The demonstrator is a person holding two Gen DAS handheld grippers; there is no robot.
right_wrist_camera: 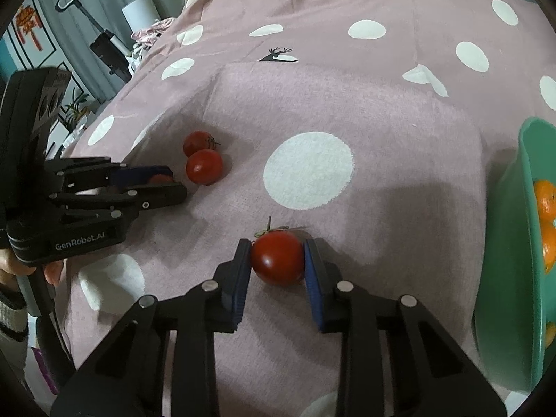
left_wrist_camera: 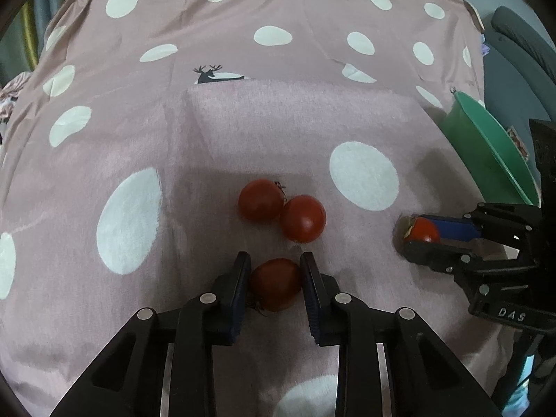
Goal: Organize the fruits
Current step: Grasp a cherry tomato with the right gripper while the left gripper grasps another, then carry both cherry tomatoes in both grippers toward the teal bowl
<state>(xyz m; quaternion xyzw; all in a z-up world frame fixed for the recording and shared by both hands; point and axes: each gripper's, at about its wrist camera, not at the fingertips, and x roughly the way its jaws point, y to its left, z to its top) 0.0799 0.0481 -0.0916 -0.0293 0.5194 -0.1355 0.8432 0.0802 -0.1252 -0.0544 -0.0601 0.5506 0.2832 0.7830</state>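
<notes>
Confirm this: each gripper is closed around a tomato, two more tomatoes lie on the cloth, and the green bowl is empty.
Not empty: the right wrist view shows oranges inside the green bowl. The rest holds: left gripper and right gripper each bracket a tomato.

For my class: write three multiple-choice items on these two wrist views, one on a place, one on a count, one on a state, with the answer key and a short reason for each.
1. Where does the green bowl sit?
A. on the left gripper's side
B. on the right gripper's side
C. between the grippers

2. How many tomatoes lie free on the cloth, in no gripper?
A. two
B. three
C. none

3. How do the left gripper and right gripper stand?
A. both wide open over bare cloth
B. one holds an orange
C. each has a tomato between its fingers

Key: B, the bowl sits at the right edge of both views; A, a touching pair of tomatoes; C, each gripper's pads flank one tomato.
</notes>
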